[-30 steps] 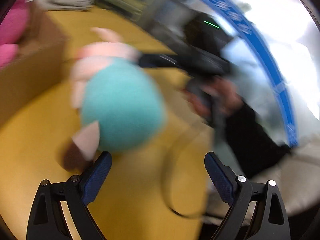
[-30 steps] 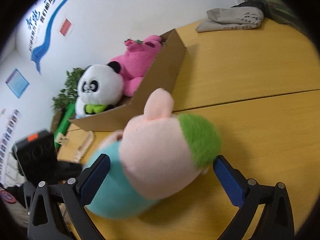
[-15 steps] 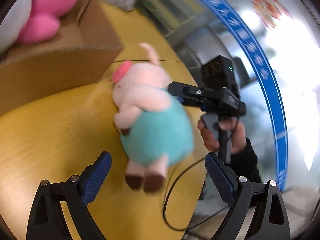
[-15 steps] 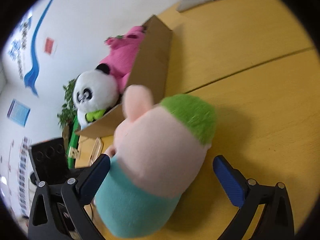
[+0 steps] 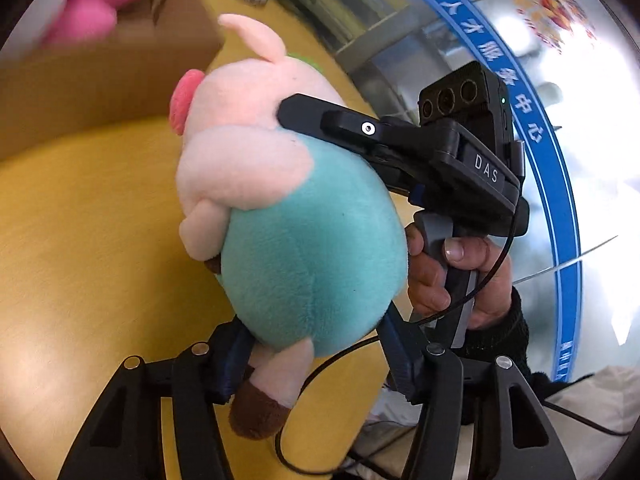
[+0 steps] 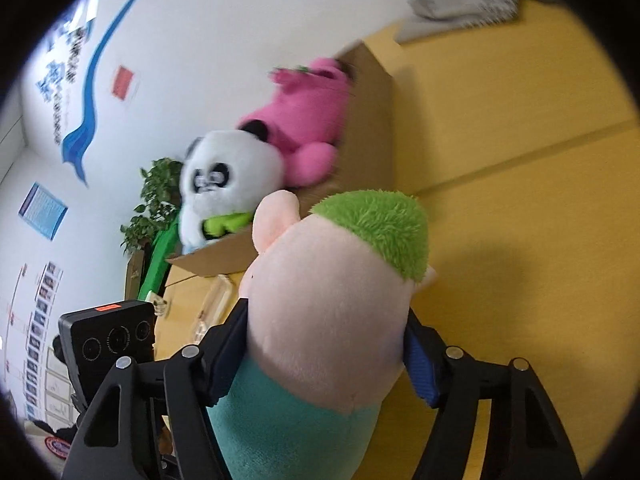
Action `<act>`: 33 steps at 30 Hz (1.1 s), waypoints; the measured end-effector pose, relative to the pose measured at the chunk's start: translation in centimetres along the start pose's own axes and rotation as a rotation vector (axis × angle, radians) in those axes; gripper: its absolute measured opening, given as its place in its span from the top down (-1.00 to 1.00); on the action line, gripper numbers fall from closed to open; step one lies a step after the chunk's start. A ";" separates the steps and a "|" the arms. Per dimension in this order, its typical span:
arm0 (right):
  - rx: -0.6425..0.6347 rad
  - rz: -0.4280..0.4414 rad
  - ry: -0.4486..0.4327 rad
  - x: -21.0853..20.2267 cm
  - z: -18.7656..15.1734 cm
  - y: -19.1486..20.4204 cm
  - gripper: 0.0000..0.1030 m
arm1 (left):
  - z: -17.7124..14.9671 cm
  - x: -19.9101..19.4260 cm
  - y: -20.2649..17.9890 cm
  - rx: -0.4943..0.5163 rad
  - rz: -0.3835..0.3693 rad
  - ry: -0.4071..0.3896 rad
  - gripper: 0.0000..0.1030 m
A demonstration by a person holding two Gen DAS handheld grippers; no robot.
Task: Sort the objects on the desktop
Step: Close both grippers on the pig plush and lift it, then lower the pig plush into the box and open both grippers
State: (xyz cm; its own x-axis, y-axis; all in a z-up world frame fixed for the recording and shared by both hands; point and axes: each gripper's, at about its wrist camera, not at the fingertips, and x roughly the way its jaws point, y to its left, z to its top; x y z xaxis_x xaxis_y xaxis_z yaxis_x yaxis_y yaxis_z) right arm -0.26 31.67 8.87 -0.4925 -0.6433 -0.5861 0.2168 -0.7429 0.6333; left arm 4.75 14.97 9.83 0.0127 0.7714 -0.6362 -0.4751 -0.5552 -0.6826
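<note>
A plush pig (image 5: 304,240) with a pink head, teal body and green hair tuft (image 6: 376,232) is held above the yellow desk (image 5: 80,240). My left gripper (image 5: 316,356) is shut on its lower body near the legs. My right gripper (image 6: 324,356) is shut on its head; its black body shows in the left wrist view (image 5: 420,152) at the pig's neck. A cardboard box (image 6: 372,120) behind holds a panda plush (image 6: 228,176) and a pink plush (image 6: 308,120).
Grey folded cloth (image 6: 460,4) lies at the desk's far end. A potted plant (image 6: 152,208) and a green object stand beyond the box. A clear bottle (image 6: 212,304) lies near the box. A cable (image 5: 340,360) hangs under the right gripper's handle.
Both grippers have closed onto the pig: the left on its body, the right on its head. The pig has come closer to the left camera and is now lifted.
</note>
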 end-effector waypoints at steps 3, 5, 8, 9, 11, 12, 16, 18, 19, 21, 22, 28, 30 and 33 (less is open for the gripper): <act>-0.117 0.038 -0.063 -1.3 4.0 4.7 -0.35 | 1.6 -3.7 -2.0 0.054 0.046 -0.081 -0.22; -0.172 0.053 -0.083 -1.1 7.1 6.4 -0.35 | 4.5 -5.5 -1.8 0.062 0.083 -0.128 -0.22; -0.217 0.075 -0.081 0.9 12.6 7.5 -0.35 | 8.9 -8.3 -1.4 0.075 0.140 -0.198 -0.22; -0.224 0.085 -0.077 2.1 14.6 7.4 -0.35 | 10.3 -9.2 -1.2 0.077 0.158 -0.219 -0.22; -0.213 0.089 -0.052 4.3 17.1 6.4 -0.35 | 12.8 -9.3 0.7 0.049 0.175 -0.217 -0.23; -0.196 0.079 -0.032 5.8 17.9 5.5 -0.35 | 14.1 -9.4 1.8 0.033 0.183 -0.216 -0.23; -0.120 0.032 0.067 11.3 19.3 1.3 -0.35 | 17.5 -6.6 7.4 -0.083 0.195 -0.131 -0.23; -0.094 0.002 0.115 13.1 18.5 -0.2 -0.36 | 17.7 -4.6 9.5 -0.138 0.196 -0.078 -0.23; -0.104 -0.017 0.134 13.4 17.9 -0.4 -0.37 | 17.4 -3.6 10.3 -0.157 0.207 -0.054 -0.24; -0.140 -0.055 0.161 13.8 16.9 -0.2 -0.37 | 16.6 -2.1 11.0 -0.166 0.208 -0.020 -0.25; -0.160 -0.093 0.178 13.9 16.5 0.2 -0.37 | 16.2 -1.5 11.3 -0.171 0.206 -0.009 -0.32; -0.203 -0.210 0.204 14.0 16.2 1.4 -0.59 | 15.8 -1.2 10.9 -0.147 0.227 -0.033 -0.48; -0.251 -0.260 0.182 12.8 16.2 2.6 -0.62 | 15.7 -1.5 10.2 -0.124 0.264 -0.036 -0.49; -0.345 -0.311 0.135 10.1 16.0 4.9 -0.63 | 15.1 -3.7 8.3 -0.075 0.305 -0.101 -0.59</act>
State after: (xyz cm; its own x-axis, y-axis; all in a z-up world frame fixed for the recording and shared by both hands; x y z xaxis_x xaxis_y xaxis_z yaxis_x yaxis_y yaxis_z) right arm -17.67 24.51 14.20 -0.4691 -0.3821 -0.7962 0.3544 -0.9072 0.2266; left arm -12.46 12.20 11.97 -0.2092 0.5913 -0.7789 -0.3771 -0.7837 -0.4936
